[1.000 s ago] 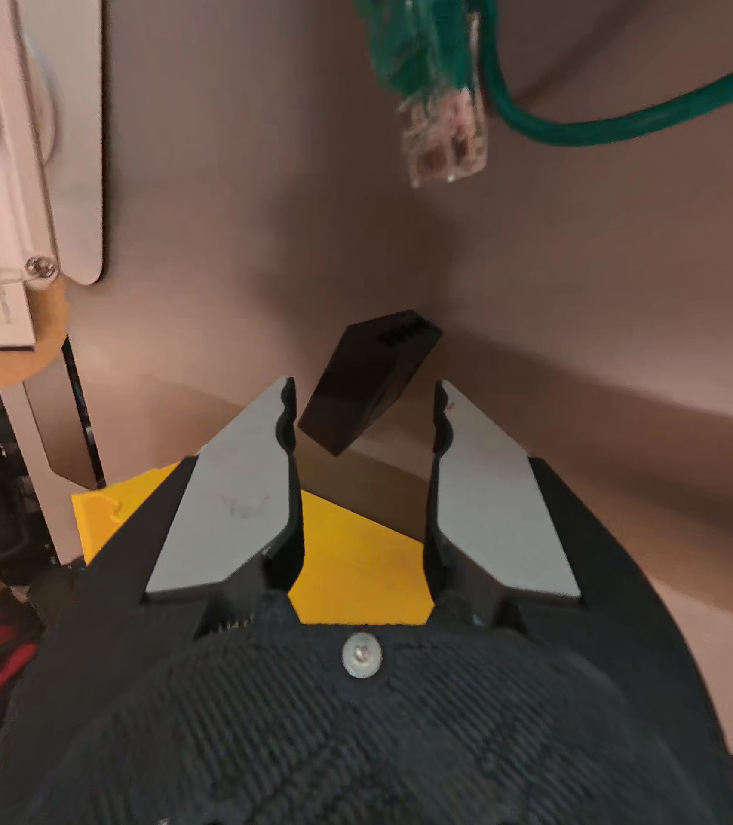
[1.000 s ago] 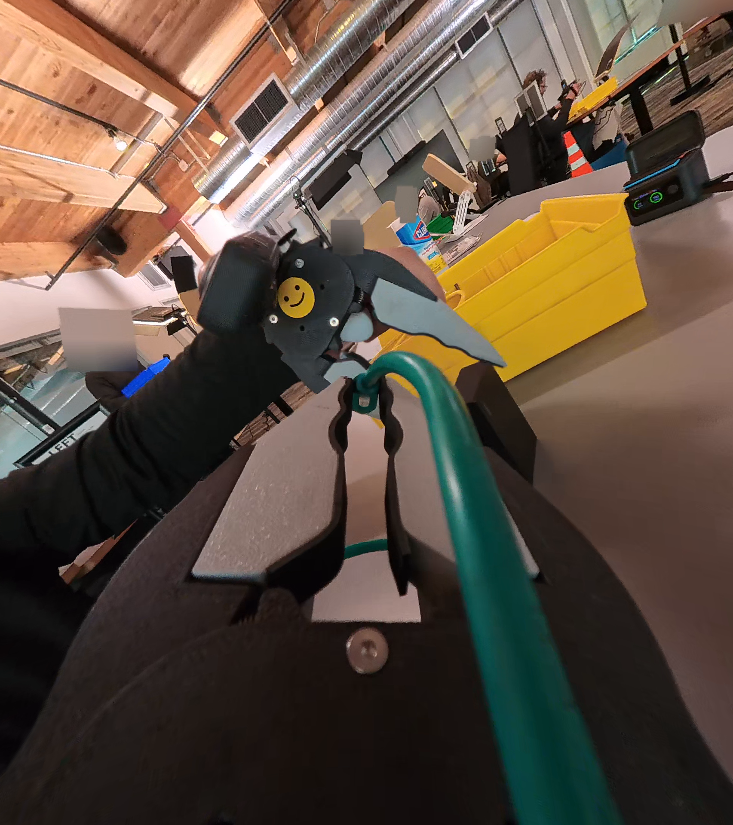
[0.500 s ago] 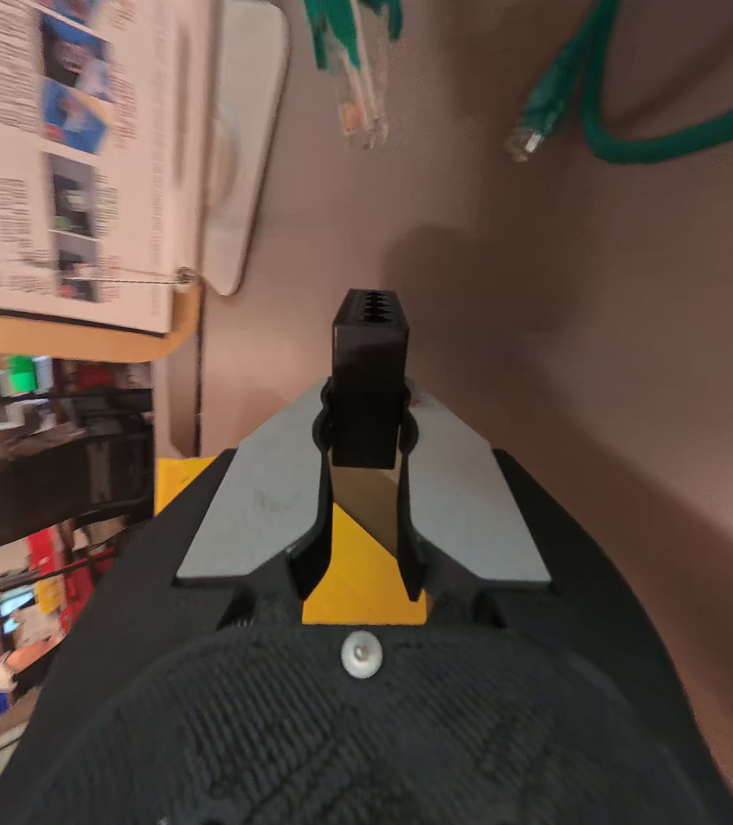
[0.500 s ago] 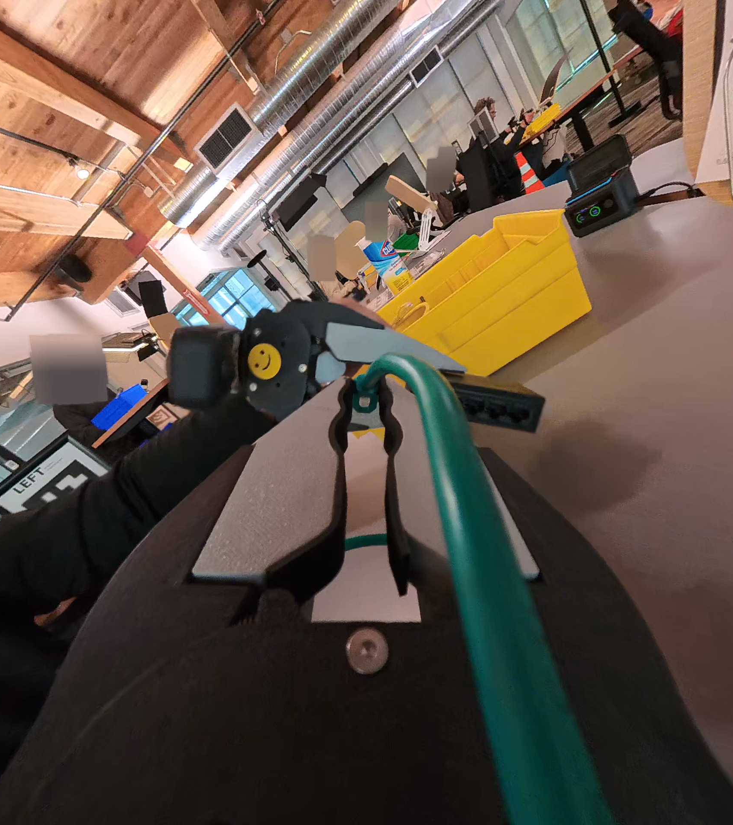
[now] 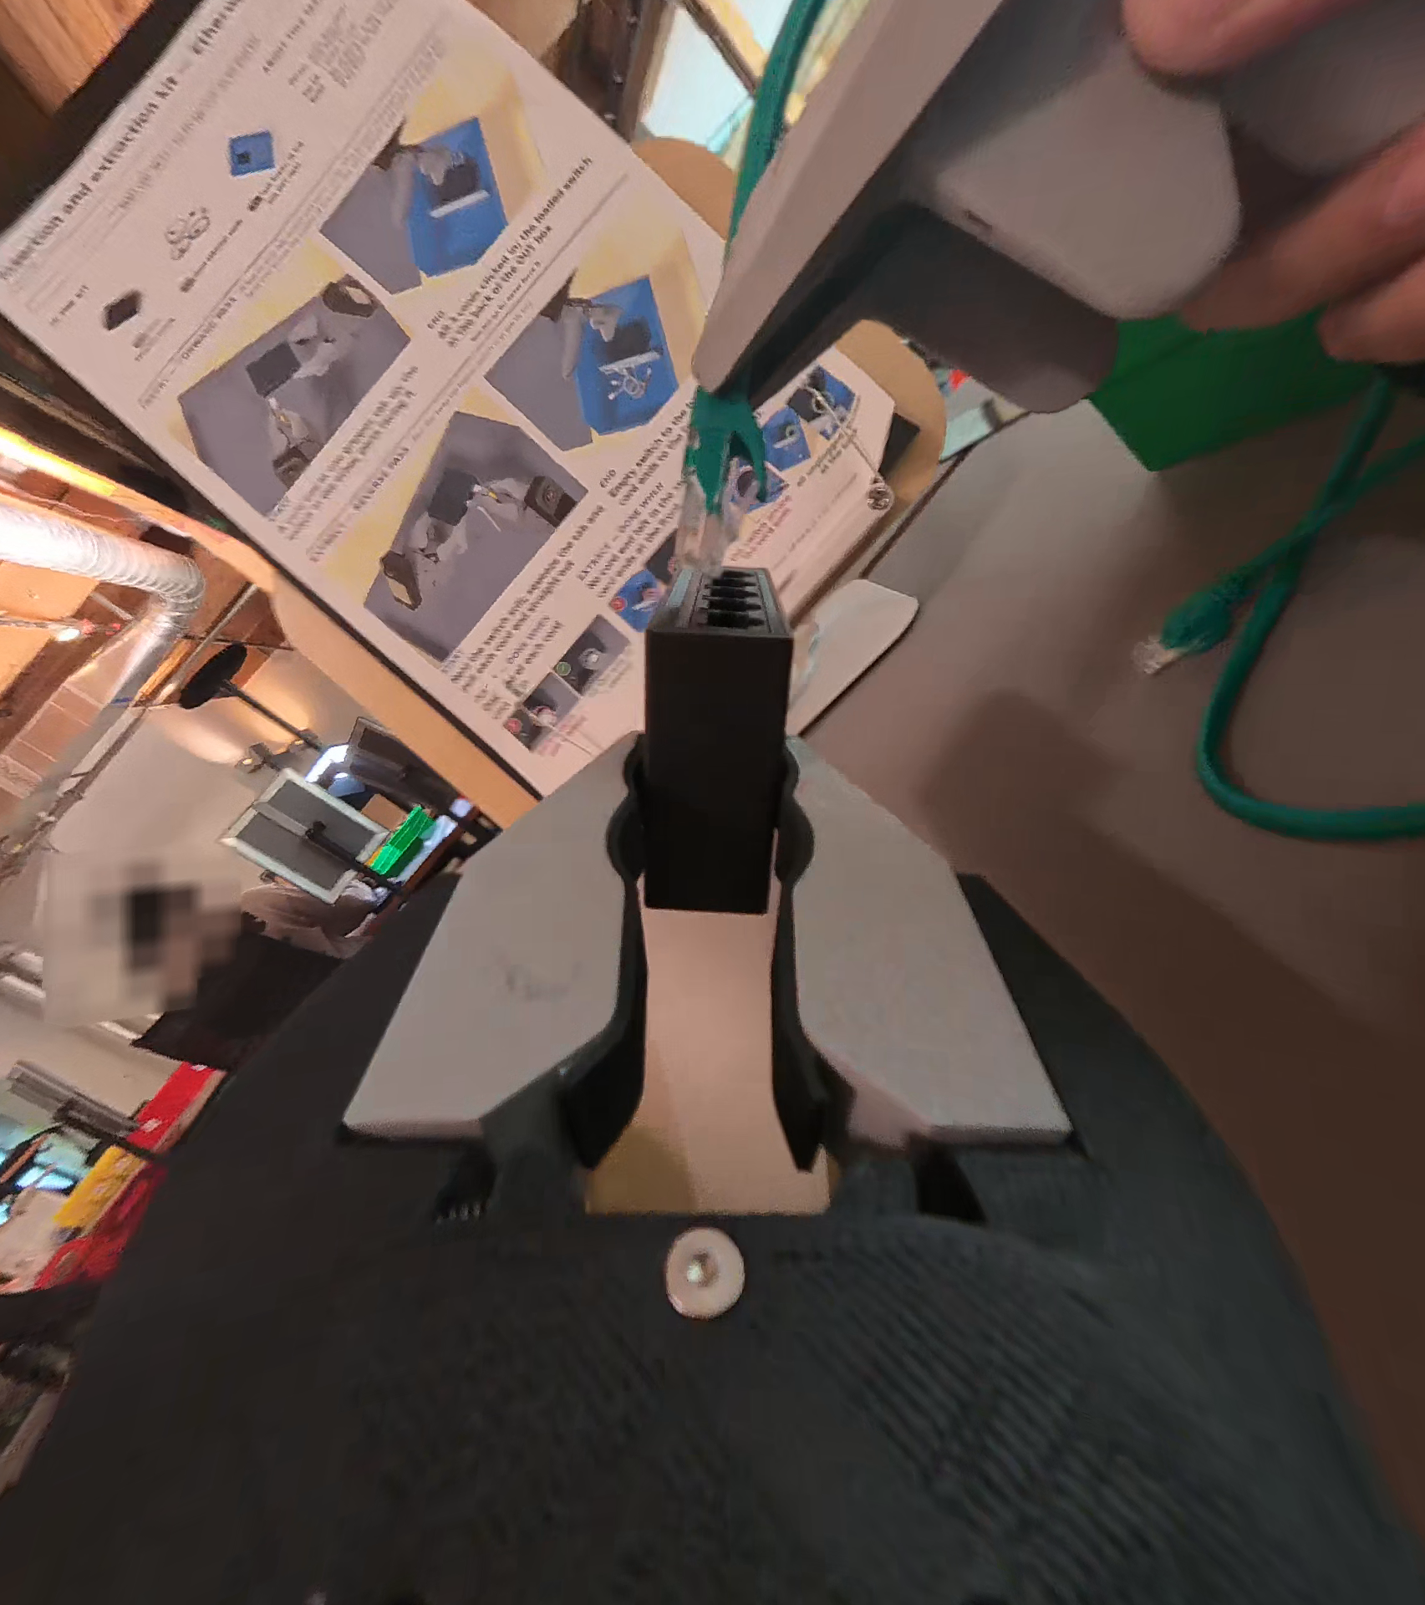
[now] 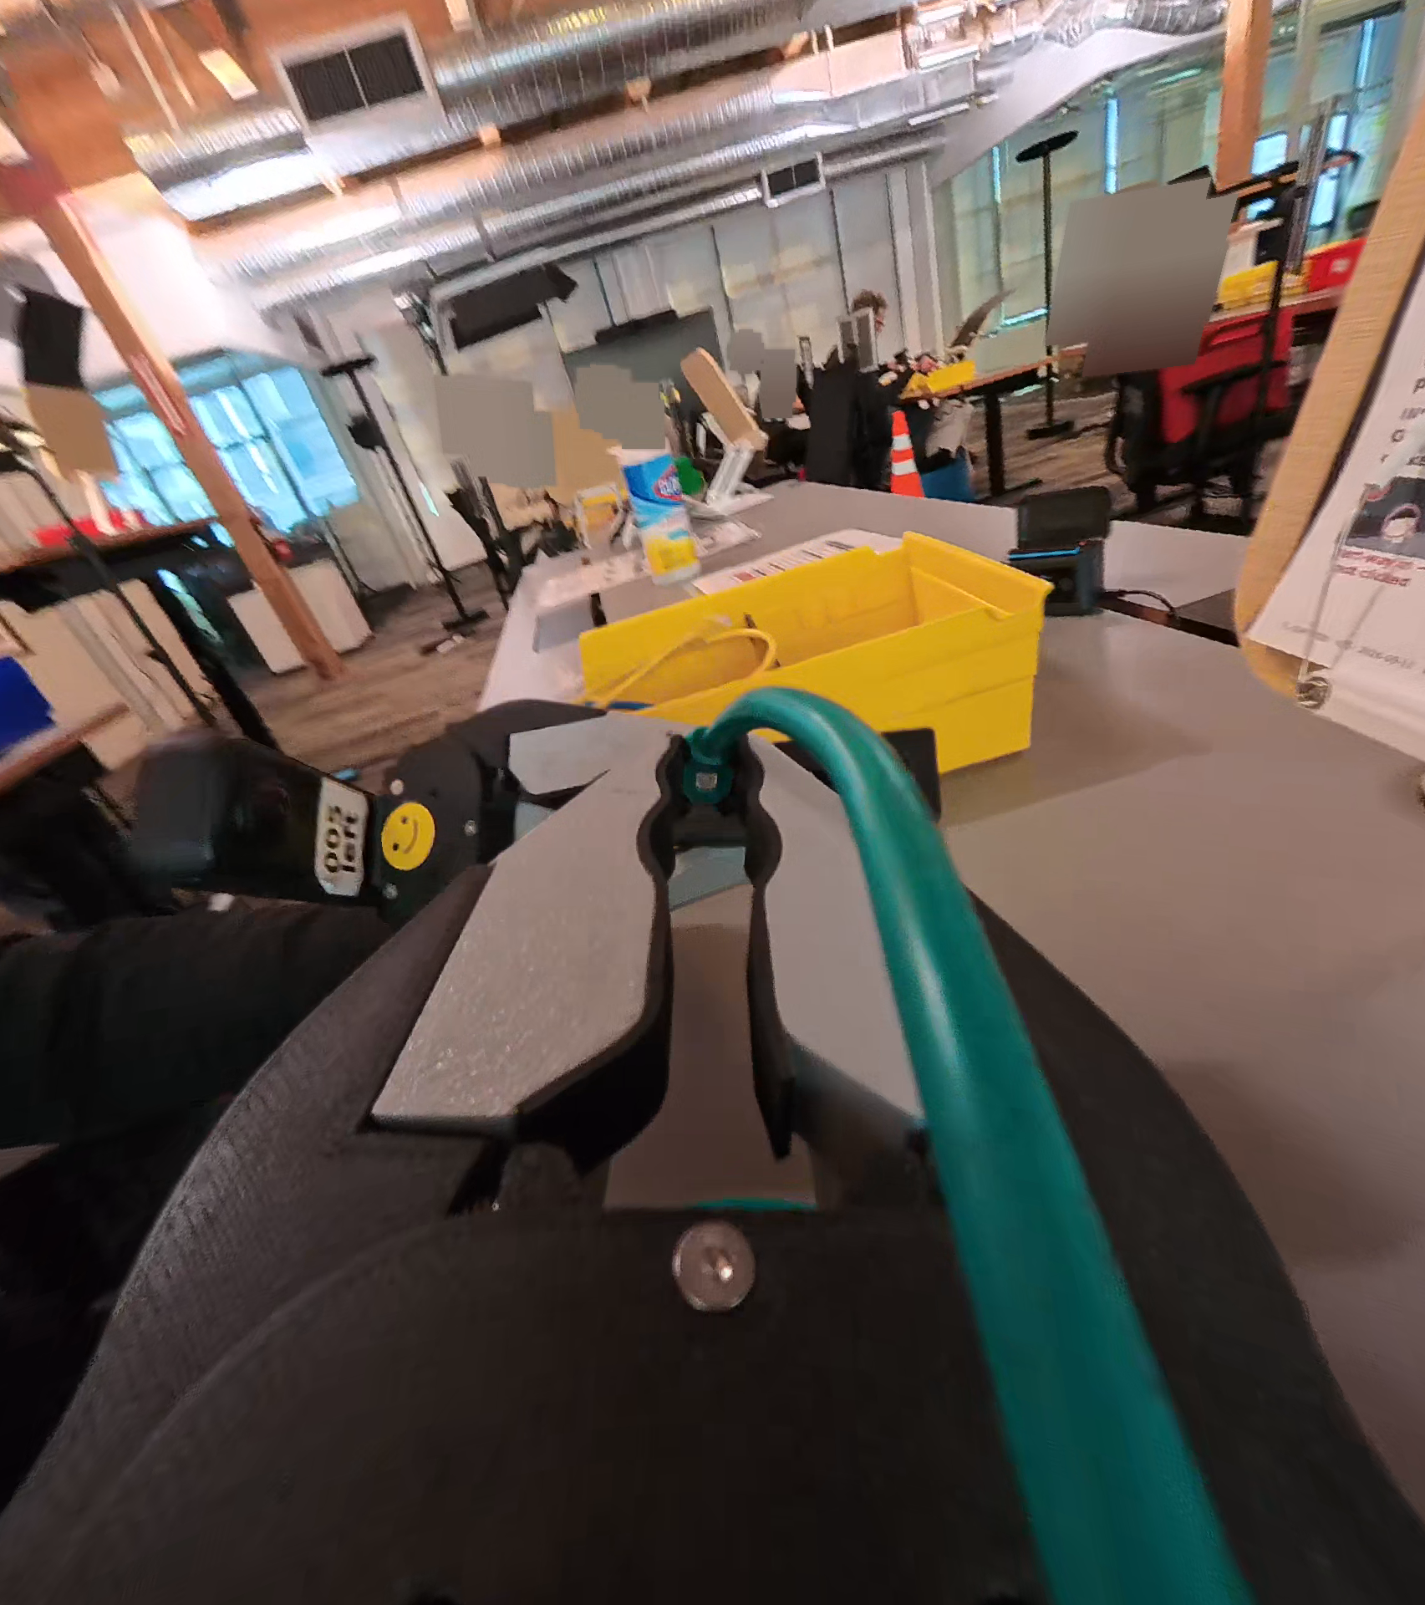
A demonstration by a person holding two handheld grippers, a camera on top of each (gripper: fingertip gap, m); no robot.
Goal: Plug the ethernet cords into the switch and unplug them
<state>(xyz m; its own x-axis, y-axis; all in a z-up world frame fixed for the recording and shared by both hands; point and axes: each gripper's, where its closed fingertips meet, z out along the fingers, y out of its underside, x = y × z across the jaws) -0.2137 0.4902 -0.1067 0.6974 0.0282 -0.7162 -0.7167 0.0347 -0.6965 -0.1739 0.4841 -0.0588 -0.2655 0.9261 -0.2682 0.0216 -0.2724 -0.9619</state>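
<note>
In the left wrist view my left gripper (image 5: 709, 816) is shut on the small black switch (image 5: 713, 747) and holds it above the grey table, with its row of ports (image 5: 722, 595) facing away. My right gripper (image 5: 713, 391) comes in from the upper right, shut on the green ethernet cord (image 5: 756, 130). The cord's clear plug (image 5: 704, 530) sits right at the ports; I cannot tell whether it is seated. In the right wrist view the right gripper (image 6: 704, 786) pinches the cord's green boot (image 6: 702, 776) and the cord (image 6: 952, 999) arcs back over the right finger. The left gripper (image 6: 431, 825) shows beyond it; the switch is mostly hidden.
The cord's other plug (image 5: 1182, 630) lies loose on the table (image 5: 1212, 955) at the right. An instruction sheet (image 5: 396, 347) stands on a board behind. A yellow bin (image 6: 865, 643), a black device (image 6: 1060, 556) and a wipes canister (image 6: 656, 512) sit farther back. There is about 7 centimeters between the tips of the two grippers.
My left gripper went from open around the switch to shut on it, then lifted and turned it. The right gripper brought the cord's plug up to the switch's ports.
</note>
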